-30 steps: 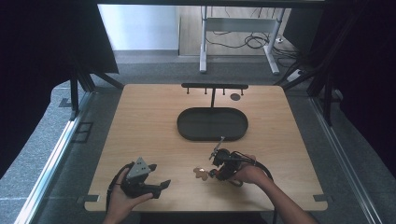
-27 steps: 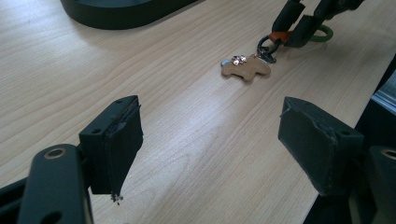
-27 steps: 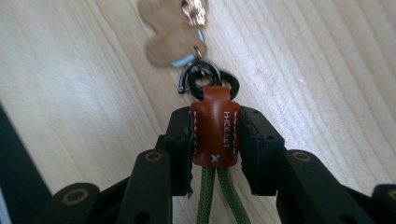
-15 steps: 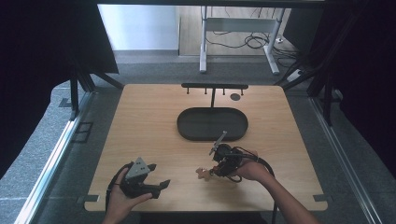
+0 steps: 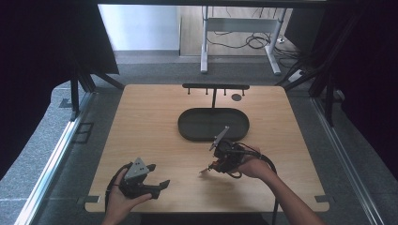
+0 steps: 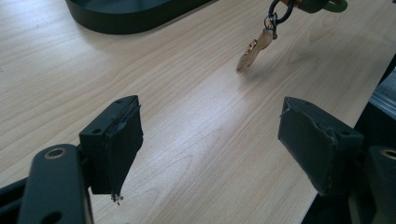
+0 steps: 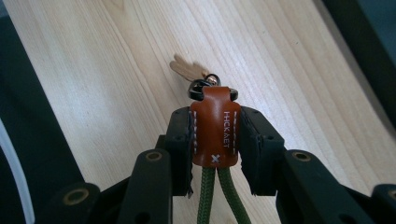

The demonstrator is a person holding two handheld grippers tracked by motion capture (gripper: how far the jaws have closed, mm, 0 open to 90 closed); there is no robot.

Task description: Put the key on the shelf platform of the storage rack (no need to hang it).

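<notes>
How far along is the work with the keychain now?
Done: the right hand-held gripper is shut on the keychain by its leather tab, and the key hangs clear of the table. In hand: carrying it. Left, probably: hanging it on the rack; the hooks look bare.

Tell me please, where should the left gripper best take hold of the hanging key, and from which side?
Probably at the key's flat blade, below the black ring. It hangs free above the table from the leather tab that the right gripper clamps. The left gripper, jaws open, could come in level from its side, pads meeting the flat faces.
</notes>
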